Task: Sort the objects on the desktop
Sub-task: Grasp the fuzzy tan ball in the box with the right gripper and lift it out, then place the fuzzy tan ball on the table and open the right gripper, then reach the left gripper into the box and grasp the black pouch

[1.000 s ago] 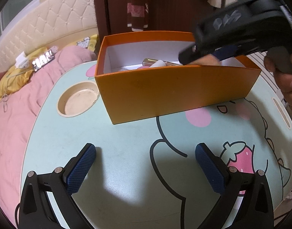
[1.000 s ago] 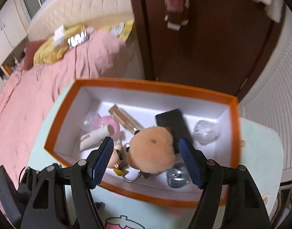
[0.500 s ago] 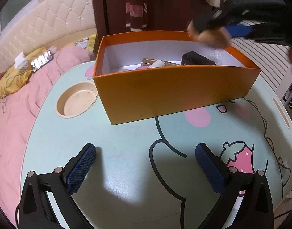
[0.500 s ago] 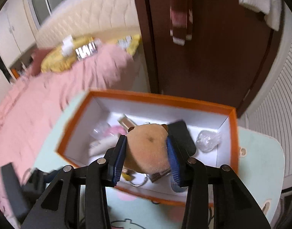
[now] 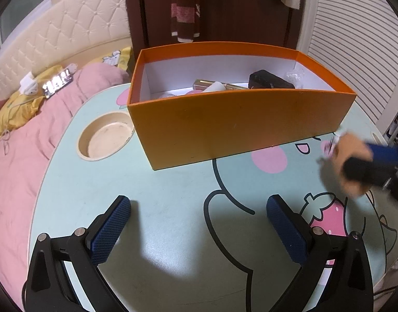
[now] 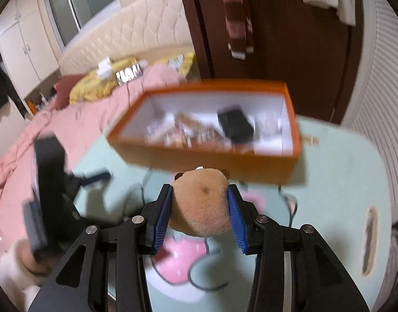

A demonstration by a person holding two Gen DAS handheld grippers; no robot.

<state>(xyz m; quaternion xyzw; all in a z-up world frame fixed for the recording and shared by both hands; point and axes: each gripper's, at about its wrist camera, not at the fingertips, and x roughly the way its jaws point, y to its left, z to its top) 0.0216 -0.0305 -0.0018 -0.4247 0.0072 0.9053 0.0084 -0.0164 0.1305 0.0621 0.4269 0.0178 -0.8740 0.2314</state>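
Note:
An orange box (image 5: 240, 119) stands on the pale green cartoon table (image 5: 173, 195); it holds a black case (image 5: 270, 82), a gold tube (image 5: 206, 84) and other small items. My right gripper (image 6: 200, 208) is shut on a tan plush toy (image 6: 201, 205) and holds it above the table in front of the box (image 6: 206, 153). It shows blurred at the right in the left wrist view (image 5: 355, 166), with a keyring on the toy. My left gripper (image 5: 199, 223) is open and empty, low over the table before the box.
A round cup recess (image 5: 105, 136) is sunk in the table left of the box. A slot (image 6: 369, 239) is cut near the table's right edge. A pink bed (image 5: 22, 143) lies to the left, a dark door (image 5: 225, 7) behind.
My right gripper closed on the plush toy inside the box, lifted it out and brought it down over the table in front of the box. The left gripper has not moved.

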